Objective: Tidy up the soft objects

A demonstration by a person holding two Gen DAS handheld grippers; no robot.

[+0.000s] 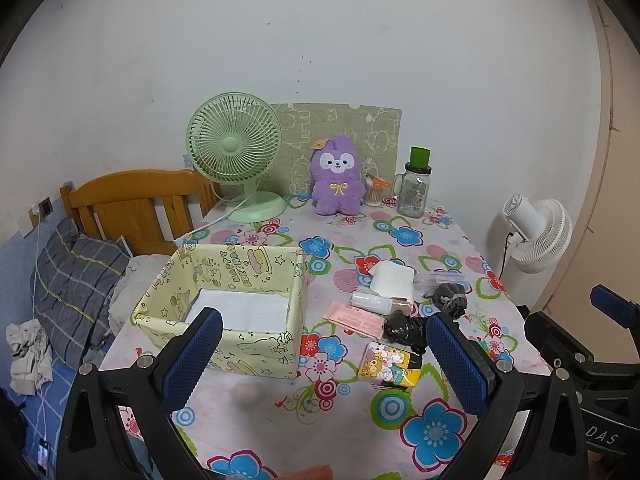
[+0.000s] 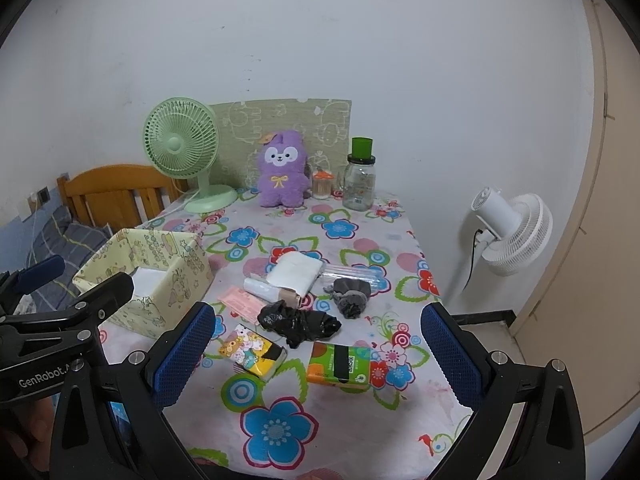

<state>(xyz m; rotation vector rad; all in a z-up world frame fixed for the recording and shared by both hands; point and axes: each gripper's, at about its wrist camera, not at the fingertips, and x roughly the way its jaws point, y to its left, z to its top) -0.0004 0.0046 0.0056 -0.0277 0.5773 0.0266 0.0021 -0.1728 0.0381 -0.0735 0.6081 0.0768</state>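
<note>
Left wrist view: left gripper (image 1: 324,356) low in frame with jaws spread wide and holding nothing, yellow box (image 1: 224,308) at centre left on the floral bench (image 1: 400,240), soft pile to its right — white pack (image 1: 392,282), grey cloth (image 1: 450,300), black bag (image 1: 404,330), yellow tissue pack (image 1: 390,364). Right wrist view: right gripper (image 2: 316,356) at bottom, jaws likewise wide and empty, above a green tissue pack (image 2: 340,366) at centre, beside the yellow one, black bag just above, box at left, purple plush (image 2: 282,168) at upper centre by the wall.
</note>
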